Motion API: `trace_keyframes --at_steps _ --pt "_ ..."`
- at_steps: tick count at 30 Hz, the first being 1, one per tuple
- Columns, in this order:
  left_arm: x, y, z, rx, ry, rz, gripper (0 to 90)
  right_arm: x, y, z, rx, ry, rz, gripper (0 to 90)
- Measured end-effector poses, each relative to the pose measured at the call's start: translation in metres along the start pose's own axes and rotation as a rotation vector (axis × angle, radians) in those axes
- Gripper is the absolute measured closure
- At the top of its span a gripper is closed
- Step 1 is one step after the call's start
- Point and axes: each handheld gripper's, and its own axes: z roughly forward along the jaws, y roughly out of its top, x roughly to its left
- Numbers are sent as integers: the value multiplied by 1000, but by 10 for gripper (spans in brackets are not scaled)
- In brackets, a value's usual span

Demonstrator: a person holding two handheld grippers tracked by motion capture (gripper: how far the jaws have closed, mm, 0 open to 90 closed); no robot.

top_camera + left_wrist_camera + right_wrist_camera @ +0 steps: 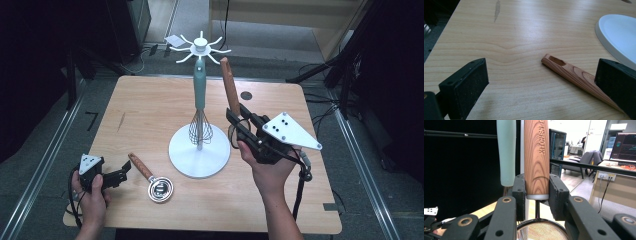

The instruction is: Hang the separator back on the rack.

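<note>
A white utensil stand (199, 150) with hook arms at its top (200, 47) rises mid-table; a whisk with a pale teal handle (199, 87) hangs from it. My right gripper (237, 117) is shut on the wooden handle (230, 82) of a small mesh strainer, held upright just right of the stand. In the right gripper view the pads (520, 192) clamp the handle (536, 157) just above the mesh head (541, 231), with the teal handle (506, 152) close on the left. My left gripper (125, 170) rests open beside a second wood-handled utensil (141, 167) with a metal head (160, 190). Its handle (571, 72) runs under the right-hand jaw.
The stand's round white base (619, 35) lies just beyond the left gripper. A dark round spot (246, 95) marks the table's far right. Metal rails and cables run along the floor on both sides, and the table's front edge is near both hands.
</note>
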Motion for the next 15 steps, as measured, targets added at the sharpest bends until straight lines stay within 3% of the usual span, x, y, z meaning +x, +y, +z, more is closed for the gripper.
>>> trace_keyframes --at_steps 15 --pt "0 0 0 0 0 0 0 5 1 11 19 -39 -35 715"
